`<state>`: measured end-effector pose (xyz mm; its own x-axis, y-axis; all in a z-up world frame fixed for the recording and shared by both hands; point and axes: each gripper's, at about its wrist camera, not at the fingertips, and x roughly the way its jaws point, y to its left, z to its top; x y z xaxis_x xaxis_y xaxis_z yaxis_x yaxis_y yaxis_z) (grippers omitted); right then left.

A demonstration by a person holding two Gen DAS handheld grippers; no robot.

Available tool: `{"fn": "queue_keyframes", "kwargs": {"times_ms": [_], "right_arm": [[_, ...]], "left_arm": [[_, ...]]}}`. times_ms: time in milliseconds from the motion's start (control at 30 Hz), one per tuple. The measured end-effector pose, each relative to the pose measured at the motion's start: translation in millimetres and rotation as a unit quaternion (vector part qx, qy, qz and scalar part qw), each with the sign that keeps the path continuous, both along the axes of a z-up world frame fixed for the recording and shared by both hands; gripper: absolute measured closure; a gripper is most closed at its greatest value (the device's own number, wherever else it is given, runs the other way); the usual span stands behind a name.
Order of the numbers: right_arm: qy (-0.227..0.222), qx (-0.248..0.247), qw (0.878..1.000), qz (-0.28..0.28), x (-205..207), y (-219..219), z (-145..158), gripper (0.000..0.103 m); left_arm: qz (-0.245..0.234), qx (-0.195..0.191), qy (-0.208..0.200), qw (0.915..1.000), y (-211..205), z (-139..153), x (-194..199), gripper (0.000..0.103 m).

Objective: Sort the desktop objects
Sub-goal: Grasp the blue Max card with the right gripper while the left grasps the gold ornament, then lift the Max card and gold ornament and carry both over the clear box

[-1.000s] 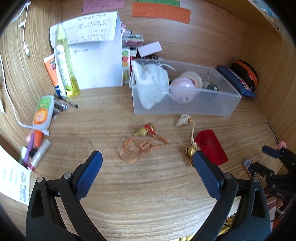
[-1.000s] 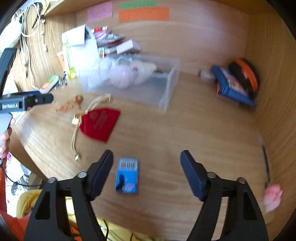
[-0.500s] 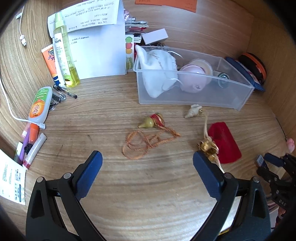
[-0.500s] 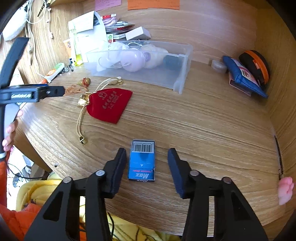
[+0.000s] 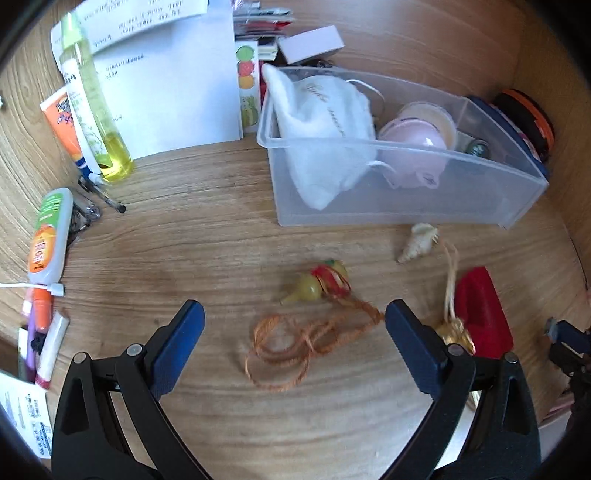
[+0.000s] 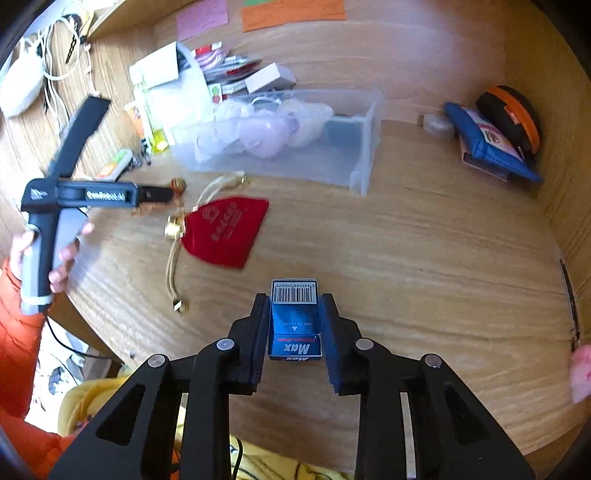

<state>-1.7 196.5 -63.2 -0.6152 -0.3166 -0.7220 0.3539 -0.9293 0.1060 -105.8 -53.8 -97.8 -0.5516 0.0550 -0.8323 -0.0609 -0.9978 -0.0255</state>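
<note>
While closing: box (image 6: 294, 320) between fingers (image 6: 258, 325) (touching).

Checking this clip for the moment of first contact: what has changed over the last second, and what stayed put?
The right gripper was wide open above the blue staple box; its jaws are closing and now flank the box, pads at its sides. The left gripper, open, has moved in over the orange cord and the small gourd charm. The red pouch, clear bin and seashell have not moved.

Probably home desk (image 6: 406, 236), sticky notes (image 6: 293, 13)
</note>
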Motion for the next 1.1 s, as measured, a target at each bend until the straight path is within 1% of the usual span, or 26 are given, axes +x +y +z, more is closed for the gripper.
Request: {"fn": "queue_keyframes", "kwargs": {"times_ms": [67, 133, 200, 233, 267, 300, 367, 433, 500, 567, 700, 833, 933, 1100], "right_arm": [[0.008, -0.004, 1.0, -0.003, -5, 3, 7, 0.078], [0.017, -0.004, 1.0, -0.006, -9, 5, 13, 0.078], [0.021, -0.006, 1.0, -0.005, -13, 7, 17, 0.078], [0.023, -0.005, 1.0, -0.005, -14, 8, 19, 0.078], [0.026, -0.003, 1.0, -0.005, -16, 8, 21, 0.078], [0.03, 0.0, 1.0, -0.006, -18, 8, 23, 0.078], [0.034, 0.001, 0.999, -0.005, -21, 8, 27, 0.078], [0.038, 0.0, 0.999, -0.002, -25, 8, 32, 0.078], [0.044, 0.0, 0.999, -0.001, -29, 7, 35, 0.078], [0.045, -0.003, 0.999, 0.0, -32, 6, 38, 0.078], [0.046, -0.011, 0.999, 0.005, -40, 4, 41, 0.078], [0.049, -0.016, 0.999, 0.008, -47, 1, 46, 0.078], [0.053, -0.017, 0.998, 0.011, -51, -1, 50, 0.078], [0.066, -0.016, 0.998, 0.013, -59, -3, 59, 0.078]], "left_arm": [[0.007, 0.002, 0.003, 1.0, -2, 0, -6, 0.004], [0.01, 0.004, 0.009, 0.9999, -3, 1, -8, 0.009], [0.014, -0.006, 0.013, 0.9998, -3, 1, -10, 0.034], [0.01, -0.007, 0.009, 0.9999, -3, 0, -11, 0.039], [0.007, -0.004, 0.006, 0.9999, -3, -1, -11, 0.049], [0.005, -0.004, 0.003, 1.0, -3, -2, -11, 0.054], [0.003, -0.015, 0.009, 0.9998, -1, -3, -8, 0.058], [-0.007, -0.018, 0.015, 0.9997, 2, -2, -4, 0.066], [-0.012, -0.021, 0.019, 0.9995, 5, -1, -1, 0.08], [-0.014, -0.025, 0.02, 0.9994, 5, -1, 1, 0.084], [-0.018, -0.022, 0.028, 0.9992, 5, 4, 12, 0.084], [-0.02, 0.002, 0.049, 0.9986, 2, 23, 24, 0.084], [-0.022, 0.01, 0.065, 0.9976, 0, 37, 34, 0.084], [-0.028, 0.02, 0.092, 0.9952, -6, 62, 38, 0.084]]}}
